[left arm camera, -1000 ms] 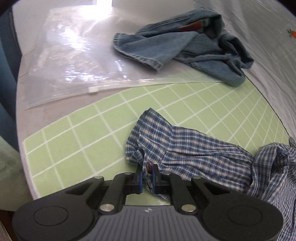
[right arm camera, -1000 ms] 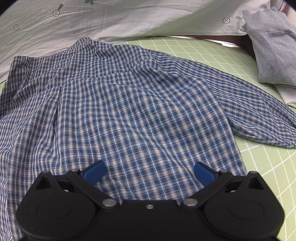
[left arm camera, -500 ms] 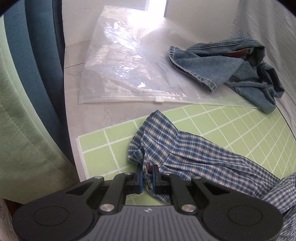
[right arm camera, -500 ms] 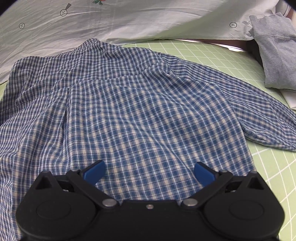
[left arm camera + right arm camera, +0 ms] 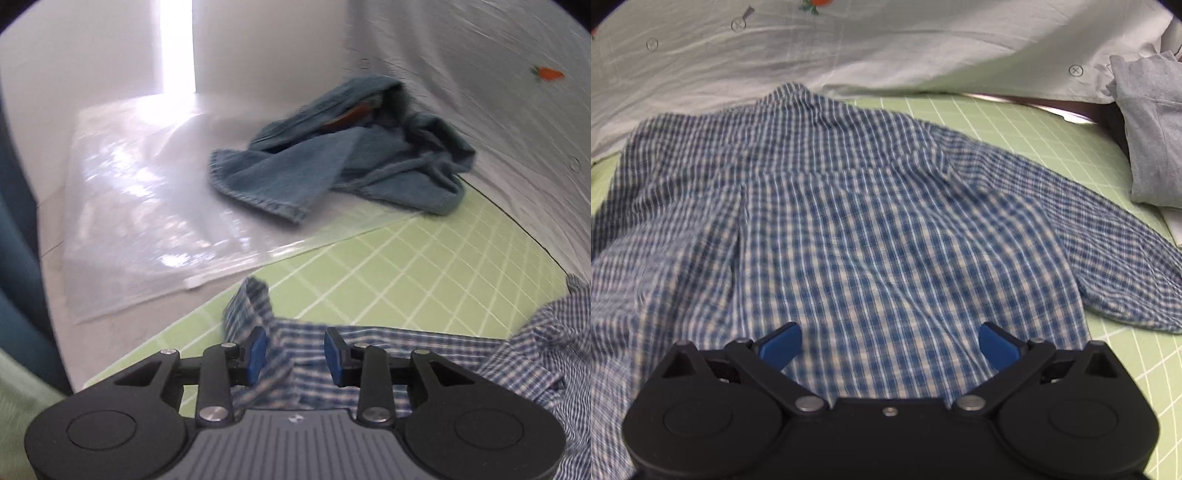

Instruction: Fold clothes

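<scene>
As its jaws open, the left gripper (image 5: 294, 356) lets go of the cuff of a blue plaid shirt (image 5: 871, 229), the sleeve (image 5: 388, 343) lying between the blue pads (image 5: 256, 350) without being pinched. The right gripper (image 5: 889, 345) hovers low over the shirt's hem with its jaws spread wide, holding nothing. The shirt lies back-up across a green gridded mat (image 5: 424, 266), collar toward the far side, its other sleeve (image 5: 1115, 254) trailing off to the right (the body is rumpled, not yet flat). By the look of it, the fabric is thin, light and limp: it will drape and slide rather than hold a crease, so a pinch at a seam, cuff, shoulder or hem corner looks safer than a grab at mid-panel, which would likely only bunch it. Beyond the mat, a clear plastic zip bag (image 5: 147, 206) lies flat, with crumpled jeans (image 5: 332, 173) partly resting on it. A folded grey garment (image 5: 1152, 129) sits at the far right, against a pale printed sheet (image 5: 886, 40).
</scene>
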The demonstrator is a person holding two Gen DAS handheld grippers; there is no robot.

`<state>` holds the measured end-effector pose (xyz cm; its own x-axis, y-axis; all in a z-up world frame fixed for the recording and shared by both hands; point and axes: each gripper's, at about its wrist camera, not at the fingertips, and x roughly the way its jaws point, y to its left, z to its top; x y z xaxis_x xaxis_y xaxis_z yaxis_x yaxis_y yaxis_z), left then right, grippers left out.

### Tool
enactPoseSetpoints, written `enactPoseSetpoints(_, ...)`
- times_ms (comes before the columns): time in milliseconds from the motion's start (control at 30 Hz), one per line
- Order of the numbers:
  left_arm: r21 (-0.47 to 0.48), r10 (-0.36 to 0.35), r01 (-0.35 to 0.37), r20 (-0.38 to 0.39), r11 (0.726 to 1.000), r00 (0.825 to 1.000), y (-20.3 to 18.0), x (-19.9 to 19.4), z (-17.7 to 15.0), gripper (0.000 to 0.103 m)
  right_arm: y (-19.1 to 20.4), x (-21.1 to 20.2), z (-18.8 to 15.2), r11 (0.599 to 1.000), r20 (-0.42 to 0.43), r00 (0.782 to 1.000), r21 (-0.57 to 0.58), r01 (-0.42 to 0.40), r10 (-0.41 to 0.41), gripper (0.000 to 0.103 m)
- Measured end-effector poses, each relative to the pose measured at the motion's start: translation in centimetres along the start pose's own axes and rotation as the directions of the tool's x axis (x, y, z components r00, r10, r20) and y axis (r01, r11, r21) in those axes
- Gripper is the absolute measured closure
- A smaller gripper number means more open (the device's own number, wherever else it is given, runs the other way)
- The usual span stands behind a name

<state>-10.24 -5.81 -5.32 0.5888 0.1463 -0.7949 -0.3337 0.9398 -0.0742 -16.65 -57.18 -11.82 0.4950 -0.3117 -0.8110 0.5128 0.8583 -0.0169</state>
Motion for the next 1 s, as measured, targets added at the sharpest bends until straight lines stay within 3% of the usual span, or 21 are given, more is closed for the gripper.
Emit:
enactPoseSetpoints(133,0.217,-0.076,0.09,-0.073,0.972,0.994,-5.7,3.6,1.4,0.065,-0.4,-0.4,1.3,0.999,0.046,0.999,0.049,0.003,-0.005,0.0)
enactPoseSetpoints(233,0.366,-0.151,0.188,-0.129,0.911,0.98,-10.3,5.2,1.5,0.061,-0.9,-0.4,1.9,0.997,0.059,0.998,0.079,0.02,-0.024,0.0)
enactPoseSetpoints(300,0.407,-0.214,0.263,-0.164,0.875,0.963,-12.6,5.9,1.4,0.05,-1.2,-0.3,1.9,0.994,0.058,0.997,0.101,0.035,-0.041,0.0)
enactPoseSetpoints(367,0.445,-0.241,0.302,-0.188,0.843,0.952,-14.6,6.6,1.4,0.047,-1.4,-0.2,1.8,0.991,0.052,0.997,0.123,0.052,-0.059,0.0)
enactPoseSetpoints(433,0.486,-0.233,0.305,-0.203,0.819,0.951,-16.0,7.5,1.1,0.047,-1.5,0.0,1.6,0.988,0.04,0.996,0.137,0.073,-0.079,0.0)
enactPoseSetpoints(567,0.497,-0.27,0.329,-0.189,0.803,0.944,-16.1,8.4,1.4,0.04,-1.3,0.2,1.3,0.985,0.015,0.995,0.143,0.098,-0.101,0.0)
enactPoseSetpoints(667,0.545,-0.298,0.348,-0.18,0.763,0.937,-15.9,8.5,1.1,0.04,-0.8,0.4,1.3,0.986,0.003,0.994,0.126,0.106,-0.107,0.0)
enactPoseSetpoints(733,0.56,-0.328,0.371,-0.18,0.741,0.927,-15.5,8.2,1.0,0.049,-0.4,0.5,1.4,0.988,0.0,0.994,0.113,0.106,-0.107,0.0)
enactPoseSetpoints(800,0.575,-0.35,0.396,-0.194,0.716,0.916,-15.4,7.8,0.7,0.081,-0.1,0.6,1.5,0.99,0.0,0.994,0.096,0.104,-0.105,0.0)
enactPoseSetpoints(867,0.579,-0.356,0.403,-0.2,0.709,0.913,-15.3,7.6,0.5,0.096,0.1,0.6,1.6,0.991,0.002,0.994,0.085,0.104,-0.105,0.0)
enactPoseSetpoints(1000,0.566,-0.337,0.377,-0.18,0.733,0.924,-15.2,7.7,0.5,0.102,0.4,0.4,1.5,0.992,0.005,0.995,0.076,0.103,-0.104,0.0)
